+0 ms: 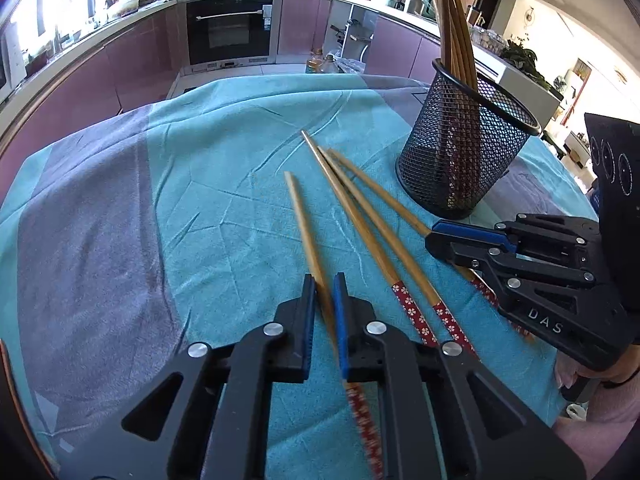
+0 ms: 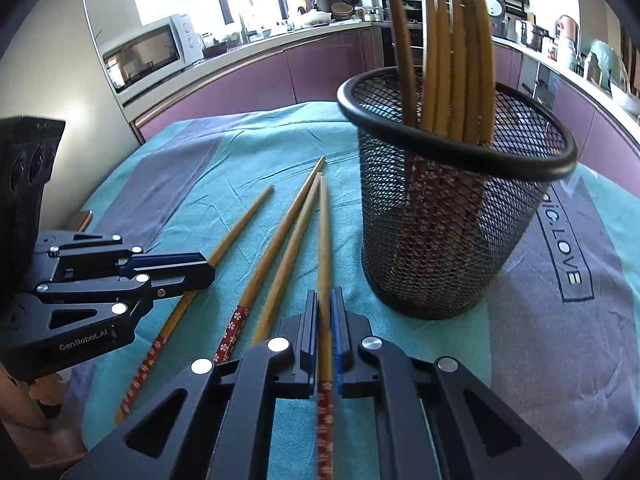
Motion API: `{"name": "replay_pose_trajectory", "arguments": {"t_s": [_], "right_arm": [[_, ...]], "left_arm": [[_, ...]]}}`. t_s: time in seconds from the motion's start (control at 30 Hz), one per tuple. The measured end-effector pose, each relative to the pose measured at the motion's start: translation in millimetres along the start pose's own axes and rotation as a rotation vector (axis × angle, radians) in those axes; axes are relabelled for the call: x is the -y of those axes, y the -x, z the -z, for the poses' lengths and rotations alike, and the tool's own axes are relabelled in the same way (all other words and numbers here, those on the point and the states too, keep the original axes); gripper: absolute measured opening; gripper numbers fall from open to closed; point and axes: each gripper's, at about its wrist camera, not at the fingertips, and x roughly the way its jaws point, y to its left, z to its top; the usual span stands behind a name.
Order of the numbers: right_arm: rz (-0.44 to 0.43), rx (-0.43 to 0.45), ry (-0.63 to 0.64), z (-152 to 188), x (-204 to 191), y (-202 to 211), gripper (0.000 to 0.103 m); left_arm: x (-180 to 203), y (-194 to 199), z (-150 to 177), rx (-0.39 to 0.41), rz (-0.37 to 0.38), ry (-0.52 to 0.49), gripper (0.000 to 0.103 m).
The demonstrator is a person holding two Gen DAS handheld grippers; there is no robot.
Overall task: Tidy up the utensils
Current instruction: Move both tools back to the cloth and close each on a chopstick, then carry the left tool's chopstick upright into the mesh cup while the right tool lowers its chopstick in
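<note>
You are well into the sorting: the mesh holder standing on the teal cloth that covers the surface already has a bunch of chopsticks upright in it, patterned ends down, and four are left outside it. Your right tongs are closed on one of them, the rightmost chopstick, gripped just above its red patterned handle with its tip pointing away past the holder's left side. Your left tongs sit around the leftmost chopstick, blue pads close on either side of the shaft; motion blur there makes it hard to say whether they are truly clamped or just closing, though I'd judge they have it. Between the two lie the last pair, loose on the cloth and touching along part of their length, handles toward you. So what remains, as far as I can judge, is to drop the two sticks you have into the holder, then come back for that middle pair.
</note>
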Motion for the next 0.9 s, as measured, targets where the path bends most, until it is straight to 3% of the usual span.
{"name": "replay_pose_trajectory", "arguments": {"t_s": [0.37,0.9], "right_arm": [[-0.072,0.027,0.042,6,-1,22,0.006],[-0.04,-0.04,0.115,4,-9,4,0.007]], "left_arm": [[8,17,5,0.031,0.051,-0.016,0.007],[14,-1,8,-0.032,0.059,-0.061,0.011]]}}
